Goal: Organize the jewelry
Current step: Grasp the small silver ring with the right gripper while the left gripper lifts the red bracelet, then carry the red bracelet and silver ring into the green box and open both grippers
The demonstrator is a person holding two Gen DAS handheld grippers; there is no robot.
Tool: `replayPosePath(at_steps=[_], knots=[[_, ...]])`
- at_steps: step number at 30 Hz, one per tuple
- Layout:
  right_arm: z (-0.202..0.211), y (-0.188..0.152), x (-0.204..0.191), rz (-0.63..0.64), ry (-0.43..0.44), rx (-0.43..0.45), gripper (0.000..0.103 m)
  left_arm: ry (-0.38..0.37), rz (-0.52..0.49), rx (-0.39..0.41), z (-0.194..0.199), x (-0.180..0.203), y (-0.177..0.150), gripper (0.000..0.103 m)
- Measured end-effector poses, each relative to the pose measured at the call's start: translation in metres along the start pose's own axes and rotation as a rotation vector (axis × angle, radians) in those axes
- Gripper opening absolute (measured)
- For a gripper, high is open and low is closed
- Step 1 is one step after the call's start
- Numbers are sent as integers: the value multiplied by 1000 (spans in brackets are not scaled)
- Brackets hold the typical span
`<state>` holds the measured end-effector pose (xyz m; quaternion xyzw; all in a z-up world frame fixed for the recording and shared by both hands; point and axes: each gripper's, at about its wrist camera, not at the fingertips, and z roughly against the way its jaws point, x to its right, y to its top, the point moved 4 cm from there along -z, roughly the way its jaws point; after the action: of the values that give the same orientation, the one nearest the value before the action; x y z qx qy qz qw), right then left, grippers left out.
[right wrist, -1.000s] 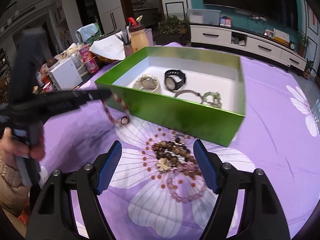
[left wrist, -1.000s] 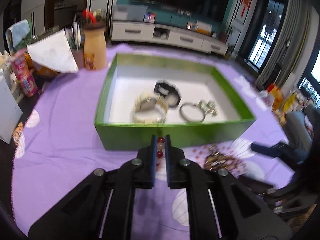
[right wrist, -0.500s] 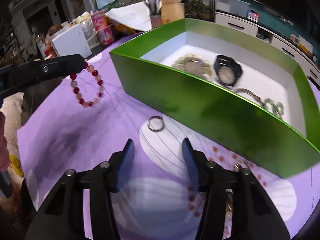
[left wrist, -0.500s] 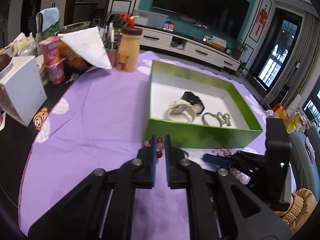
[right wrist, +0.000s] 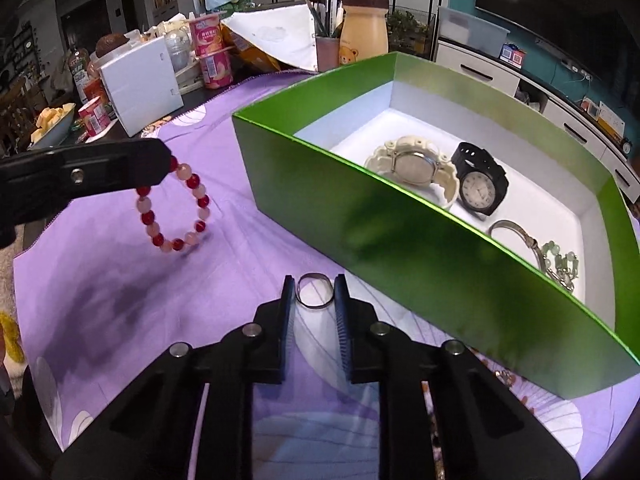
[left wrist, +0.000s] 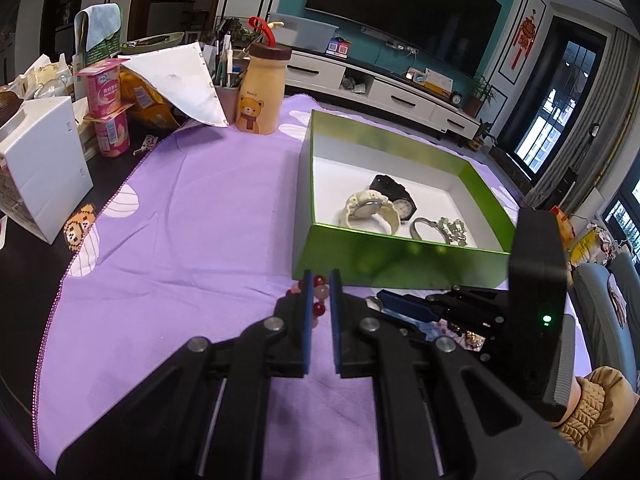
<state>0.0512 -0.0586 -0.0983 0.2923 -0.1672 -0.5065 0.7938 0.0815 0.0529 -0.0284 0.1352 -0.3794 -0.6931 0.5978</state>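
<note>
Hanging from the left gripper (right wrist: 170,164), a bead bracelet (right wrist: 174,208) of alternating dark red and pale pink round beads dangles as a full loop above the purple cloth (left wrist: 192,220); the jaws are clenched on its top beads, which show between the blue pads in the left wrist view. The right gripper (right wrist: 314,292) sits low over the cloth with its jaws closing around a thin silver ring (right wrist: 315,291). The ring lies flat between the pads, and whether they already press on it cannot be told.

Just beyond the ring stands the green box (right wrist: 420,256), open-topped with a white floor. Inside lie a cream watch (right wrist: 412,168) and a black watch (right wrist: 478,184) touching each other, and toward the right end a silver bangle (right wrist: 514,232) beside a pale green bead piece (right wrist: 560,262). The box's near wall rises between both grippers and the box floor. A little more beaded jewelry (right wrist: 504,376) peeks out on the cloth by the box's near right corner, mostly hidden by the right gripper's frame.

Past the cloth's far edge the table is crowded: a white box (left wrist: 40,168), stacked pink yogurt cups (left wrist: 106,116), a yellow bear bottle (left wrist: 260,92), a pen cup (left wrist: 226,96) and a white paper sheet (left wrist: 180,80). A person's tan sleeve (left wrist: 596,404) shows at the lower right of the left wrist view, behind the right gripper's black body.
</note>
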Motion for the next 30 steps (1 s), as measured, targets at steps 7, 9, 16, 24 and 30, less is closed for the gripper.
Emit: replayPosePath(at_steps=[7,9,16,24,30], knots=[[40,-2,8,-10,17,66,19,-1,-28,6,7,14,4,7],[56,-2,12,-14,21,97,19,0,-38,12,9,19,7,7],[109,3,31,-24,-3,192,19,-6,-71,58,22,40,23,7],[151,17,64,-37,-71,277,19,-14,-116,127,37,63,58,7],[166,27,82,-42,-103,313,19,-19,-148,159,39,80,89,7]])
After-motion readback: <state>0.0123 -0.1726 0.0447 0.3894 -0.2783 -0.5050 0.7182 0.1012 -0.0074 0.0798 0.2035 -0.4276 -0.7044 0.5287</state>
